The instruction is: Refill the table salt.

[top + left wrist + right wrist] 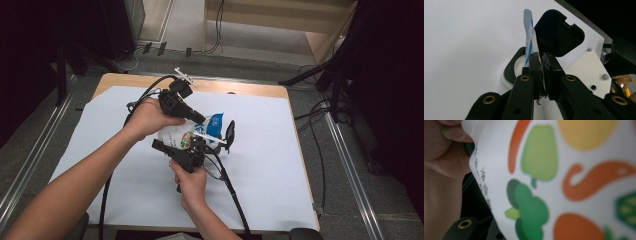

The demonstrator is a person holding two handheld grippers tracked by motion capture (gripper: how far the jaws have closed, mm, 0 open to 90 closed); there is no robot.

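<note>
Over the white sheet (pixel 100 150) mid-table, a white bottle (pixel 175 136) printed with vegetables is held up; its blue-and-white seal tab (pixel 529 45) is pinched by the left gripper (pixel 541 72); the right gripper (pixel 186 154) is pressed against the bottle, its grip hard to tell.

White plastic container (pixel 176 136) printed with a vegetable pattern: light green pepper, dark green broccoli, orange curved shapes, a yellow-orange patch, plus a column of small grey print along one edge. Its hinged flip lid (pixel 230 134) and spout collar are black. The peel-back foil seal (pixel 215 124) is white with blue markings. Left gripper (pixel 200 119) and right gripper (pixel 197 145) are black throughout; black fingers (pixel 534 65) carry brass-coloured rivets. Trailing cables are black. Desk (pixel 280 92) is light wood tone, covered by a plain white sheet (pixel 270 165), no pattern.
</note>
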